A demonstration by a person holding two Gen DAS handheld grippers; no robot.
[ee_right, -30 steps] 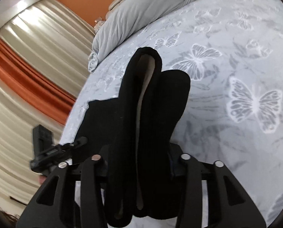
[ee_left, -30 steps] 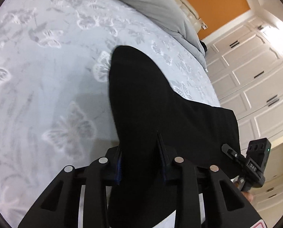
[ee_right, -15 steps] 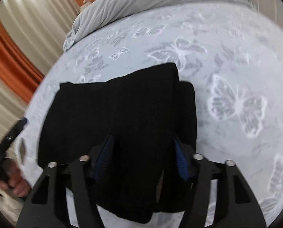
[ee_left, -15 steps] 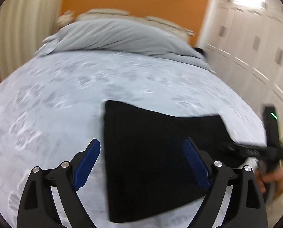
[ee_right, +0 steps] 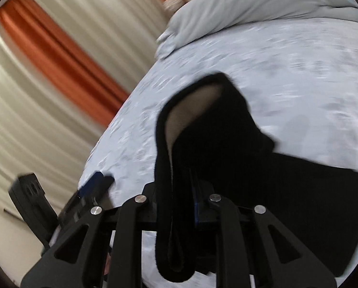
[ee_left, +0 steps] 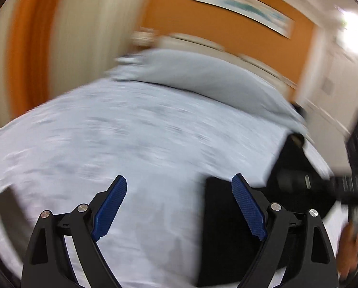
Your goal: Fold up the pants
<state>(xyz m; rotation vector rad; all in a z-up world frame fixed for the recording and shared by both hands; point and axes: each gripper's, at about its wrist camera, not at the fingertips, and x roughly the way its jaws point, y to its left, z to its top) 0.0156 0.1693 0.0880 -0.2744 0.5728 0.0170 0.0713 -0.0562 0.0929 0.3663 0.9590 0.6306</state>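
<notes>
Handling: the pants (ee_right: 227, 158) look soft, thick and limp, likely light; they will sag and drape from any single hold, so a pinch on a doubled edge or a corner of the stack should carry best.
Where to hold: judged from the right wrist view, the rolled black edge with the pale lining showing is the natural grip line; a second hold on the opposite corner would keep the layers square.
Pants place: on the pale blue bed (ee_left: 135, 144), near its edge, partly lifted at the gripped fold, the rest lying flat to the right in the right wrist view; in the left wrist view they are a dark slab at lower right.
Right gripper (ee_right: 176, 192): jaws have just been closing and are now clamped on the folded edge of the pants, cloth bulging above and below them.
Left gripper (ee_left: 179, 204): jaws spread wide with only bed cover between them; the right blue pad overlaps the pants in the view, touching or not I cannot tell.
Against a second ago: then the left jaws pinched the black cloth, now they are off it and pulled away; the right jaws held a thicker bundle loosely, now a narrower fold tightly.
Blur: both views smear, fine detail lost.
</notes>
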